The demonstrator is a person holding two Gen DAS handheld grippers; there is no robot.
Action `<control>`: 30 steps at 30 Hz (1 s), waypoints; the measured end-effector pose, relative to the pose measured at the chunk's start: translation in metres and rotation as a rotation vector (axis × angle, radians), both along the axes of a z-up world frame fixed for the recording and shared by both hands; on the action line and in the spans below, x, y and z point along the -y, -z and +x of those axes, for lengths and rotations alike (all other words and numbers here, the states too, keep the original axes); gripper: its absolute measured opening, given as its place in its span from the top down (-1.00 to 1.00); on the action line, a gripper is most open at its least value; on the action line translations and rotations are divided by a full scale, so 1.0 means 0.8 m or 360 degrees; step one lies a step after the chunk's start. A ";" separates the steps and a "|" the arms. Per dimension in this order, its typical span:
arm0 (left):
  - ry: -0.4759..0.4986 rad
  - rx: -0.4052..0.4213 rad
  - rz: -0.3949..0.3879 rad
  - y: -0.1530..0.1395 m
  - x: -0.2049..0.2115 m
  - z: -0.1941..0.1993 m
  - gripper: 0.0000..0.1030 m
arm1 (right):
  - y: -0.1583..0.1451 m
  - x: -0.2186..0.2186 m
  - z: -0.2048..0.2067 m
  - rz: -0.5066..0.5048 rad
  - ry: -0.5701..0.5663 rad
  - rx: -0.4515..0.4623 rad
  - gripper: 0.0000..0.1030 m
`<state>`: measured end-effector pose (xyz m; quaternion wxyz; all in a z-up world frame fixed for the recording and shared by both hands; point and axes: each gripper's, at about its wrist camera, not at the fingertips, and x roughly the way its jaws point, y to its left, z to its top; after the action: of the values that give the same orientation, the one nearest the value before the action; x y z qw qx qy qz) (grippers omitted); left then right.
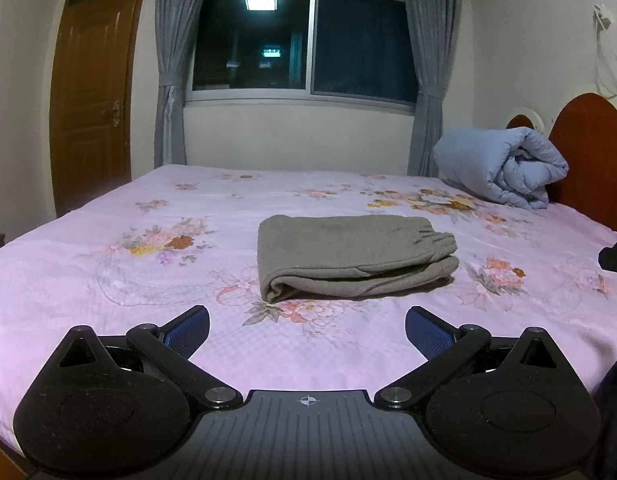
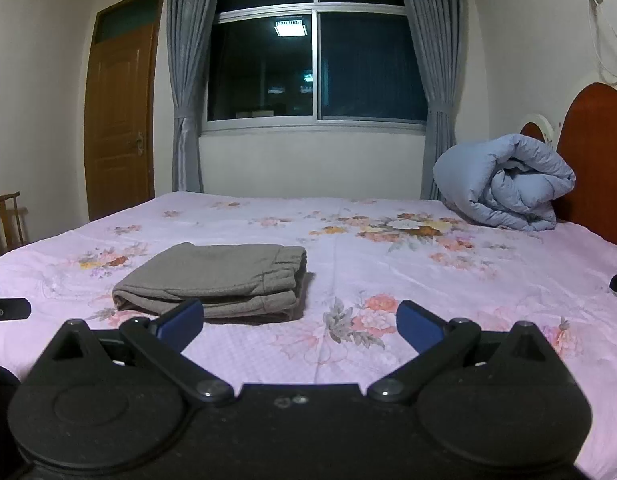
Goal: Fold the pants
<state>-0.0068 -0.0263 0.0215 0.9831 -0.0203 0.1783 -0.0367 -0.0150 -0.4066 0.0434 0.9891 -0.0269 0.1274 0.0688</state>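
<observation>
Grey fleece: your pants (image 1: pixel 354 258) lie as a compact folded bundle on the bed (image 1: pixel 108 280), its long axis running left to right across both views.
Direction: dead ahead of your left gripper (image 1: pixel 307 330); ahead and left of your right gripper (image 2: pixel 299 326).
Nearer hand: probably your left, though fisheye distortion makes that hard to judge.
Jaws: both pairs stand wide, holding nothing and not touching the cloth.
Pose: you hold both grippers low and level over the bed's near edge.
Progress: folding looks finished.
</observation>
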 end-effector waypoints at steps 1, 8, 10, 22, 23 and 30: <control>-0.0002 -0.0001 -0.0001 0.000 0.000 0.000 -1.00 | 0.000 0.000 0.000 -0.0003 -0.0001 0.0000 -0.89; 0.0002 0.0001 0.0000 0.000 0.000 0.000 -1.00 | 0.000 -0.002 0.001 -0.0005 -0.0003 -0.0007 -0.89; 0.0000 -0.0001 -0.0001 0.000 0.000 0.000 -1.00 | 0.000 -0.002 0.001 -0.0005 -0.0003 -0.0007 -0.89; -0.0007 -0.0003 -0.0010 0.000 0.001 -0.001 -1.00 | 0.000 -0.002 0.000 -0.0001 -0.0002 -0.0007 -0.89; -0.0007 -0.0004 -0.0011 0.000 0.001 -0.001 -1.00 | 0.001 -0.002 0.000 -0.0002 -0.0003 -0.0008 -0.89; -0.0006 -0.0004 -0.0015 0.000 0.000 -0.001 -1.00 | 0.002 -0.002 -0.001 0.0000 -0.0004 -0.0016 -0.89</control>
<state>-0.0080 -0.0264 0.0214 0.9828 -0.0253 0.1792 -0.0357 -0.0156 -0.4052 0.0421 0.9883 -0.0267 0.1324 0.0702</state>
